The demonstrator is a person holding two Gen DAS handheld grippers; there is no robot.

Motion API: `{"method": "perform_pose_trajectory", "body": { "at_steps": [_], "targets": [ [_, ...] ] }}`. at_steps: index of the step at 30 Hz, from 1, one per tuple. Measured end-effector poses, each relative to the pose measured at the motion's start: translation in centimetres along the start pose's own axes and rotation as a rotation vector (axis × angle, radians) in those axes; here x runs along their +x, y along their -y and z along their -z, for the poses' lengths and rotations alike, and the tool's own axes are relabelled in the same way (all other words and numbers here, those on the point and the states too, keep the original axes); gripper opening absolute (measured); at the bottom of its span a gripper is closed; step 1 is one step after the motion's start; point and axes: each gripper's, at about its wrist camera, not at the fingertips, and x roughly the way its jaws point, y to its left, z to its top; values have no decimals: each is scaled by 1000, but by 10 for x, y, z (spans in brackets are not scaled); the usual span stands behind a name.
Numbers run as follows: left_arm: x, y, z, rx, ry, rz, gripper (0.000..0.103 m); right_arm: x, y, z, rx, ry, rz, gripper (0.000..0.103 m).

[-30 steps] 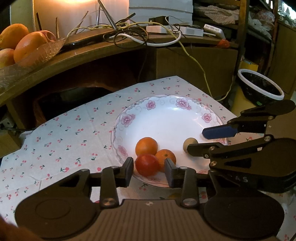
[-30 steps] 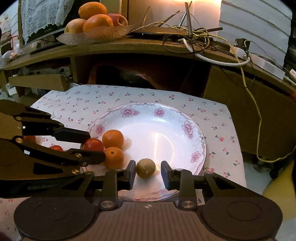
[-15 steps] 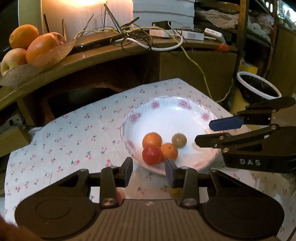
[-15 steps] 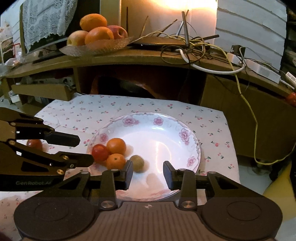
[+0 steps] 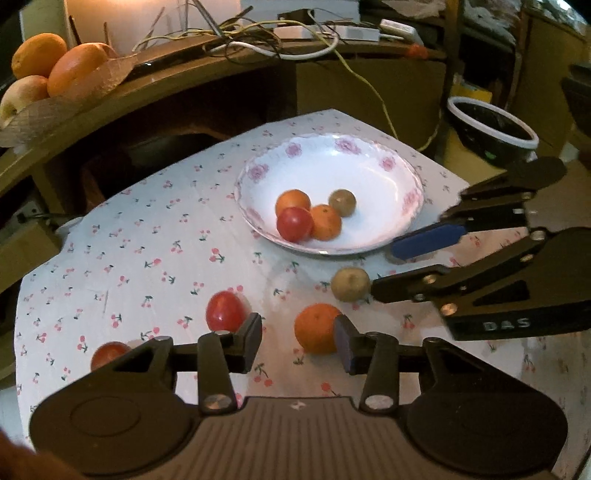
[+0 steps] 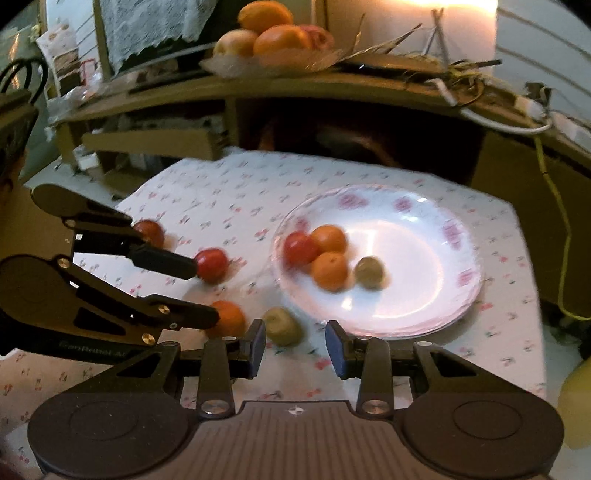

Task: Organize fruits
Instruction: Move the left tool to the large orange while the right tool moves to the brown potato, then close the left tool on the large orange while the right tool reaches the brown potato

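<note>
A white plate with a pink floral rim (image 5: 410,192) (image 6: 454,236) holds two oranges, a tomato (image 5: 294,224) and a brown kiwi (image 5: 342,202). On the cherry-print cloth nearer me lie two tomatoes (image 5: 225,311) (image 5: 109,354), an orange (image 5: 317,333) (image 6: 229,319) and a second kiwi (image 5: 350,284) (image 6: 282,326). My left gripper (image 5: 298,343) (image 6: 201,293) hangs over the cloth, its jaws opening and gripping nothing; the loose orange sits just past its tips. My right gripper (image 6: 295,347) (image 5: 384,267) is open and empty, with the loose kiwi just ahead of it.
A wooden shelf behind the table carries a glass bowl (image 6: 273,62) of oranges and apples and a tangle of cables (image 5: 258,33). A dark bucket with a white rim (image 5: 491,125) stands off the table's right. The cloth's right edge drops off close to the plate.
Both grippers have drawn back from the plate toward the near edge, so the loose fruit on the cloth now shows. The tomato and kiwi once between the jaws lie in the plate.
</note>
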Motion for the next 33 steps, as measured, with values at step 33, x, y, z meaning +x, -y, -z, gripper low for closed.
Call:
{"method": "perform_pose_trajectory", "body": {
  "at_steps": [33],
  "targets": [
    [26, 10, 6, 31, -6, 28, 48, 20, -5, 4, -15, -76, 33, 28]
  ]
}}
